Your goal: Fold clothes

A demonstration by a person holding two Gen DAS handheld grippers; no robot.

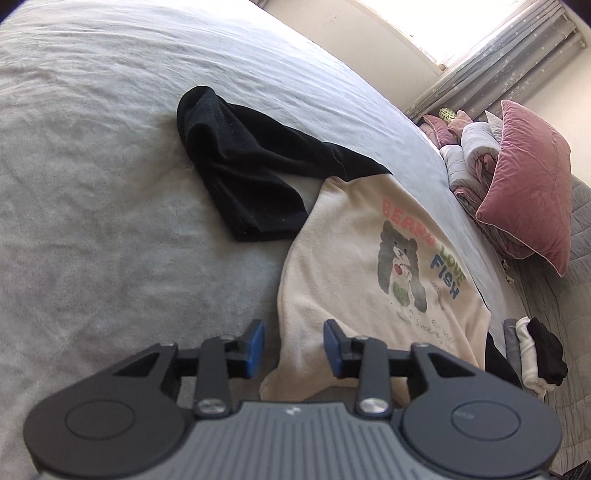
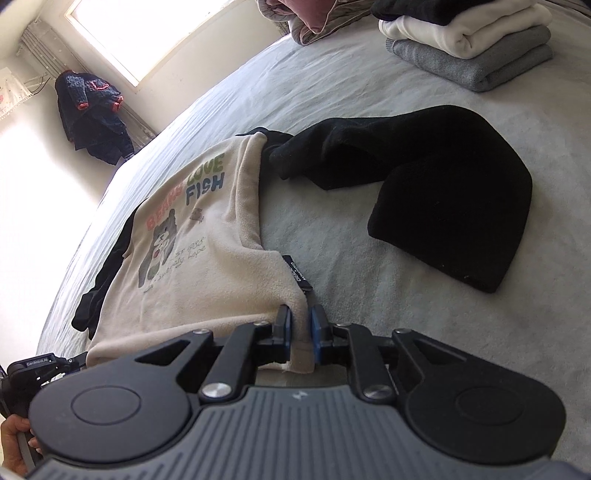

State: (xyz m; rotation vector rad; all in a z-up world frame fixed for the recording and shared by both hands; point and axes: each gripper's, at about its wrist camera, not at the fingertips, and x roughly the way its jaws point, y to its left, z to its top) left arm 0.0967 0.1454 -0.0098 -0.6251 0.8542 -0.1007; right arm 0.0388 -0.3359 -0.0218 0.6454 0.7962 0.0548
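Jaws of the right gripper point(image 2: 300, 326) pinch the sweatshirt point(image 2: 207, 258) hem; only the left view shows left gripper point(image 1: 293, 345) jaws apart.

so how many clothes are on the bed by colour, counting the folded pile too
Cream with black sleeves: 1, the bear sweatshirt
Black: 1, folded on top of the pile
White: 1, folded in the pile
Grey: 1, folded at the bottom of the pile
Total: 4

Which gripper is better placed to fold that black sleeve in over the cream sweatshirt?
Probably left. The left gripper is open and empty, the black sleeve lying ahead. The right gripper has the cream sweatshirt's hem between its pads.
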